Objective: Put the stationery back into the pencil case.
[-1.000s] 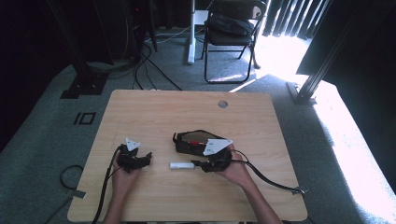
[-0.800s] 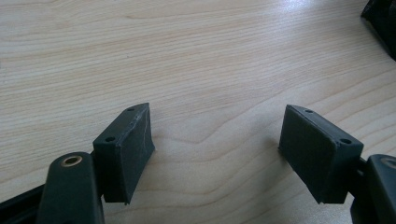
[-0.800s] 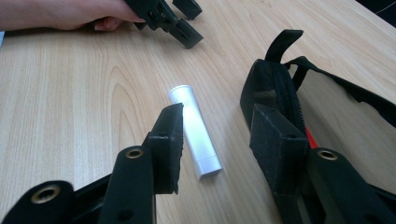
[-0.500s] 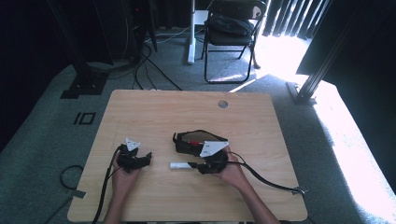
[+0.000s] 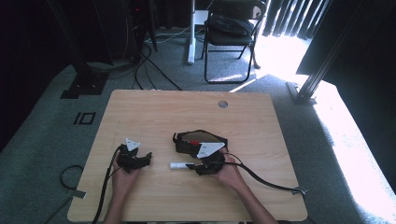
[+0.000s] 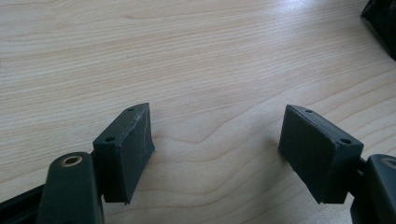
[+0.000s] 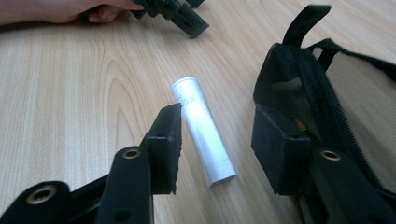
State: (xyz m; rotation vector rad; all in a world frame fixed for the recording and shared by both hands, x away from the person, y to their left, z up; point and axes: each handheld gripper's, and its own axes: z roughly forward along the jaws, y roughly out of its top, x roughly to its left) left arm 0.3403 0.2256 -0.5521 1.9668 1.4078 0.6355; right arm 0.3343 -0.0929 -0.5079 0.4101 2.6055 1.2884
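We see the white tube [image 7: 201, 130] lying on the table [image 7: 70, 93] between the right gripper [image 7: 215, 144]'s spread fingers [image 7: 166, 144], untouched by either pad.

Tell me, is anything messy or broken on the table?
Nothing looks broken or spilled. A white tube lies flat on the wooden table, between the open jaws of the right gripper, with neither pad touching it. The black zip pouch lies beside it. The left gripper is open over bare wood.

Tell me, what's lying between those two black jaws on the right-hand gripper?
A white tube lies on the table between them, untouched, seen in the right gripper view.
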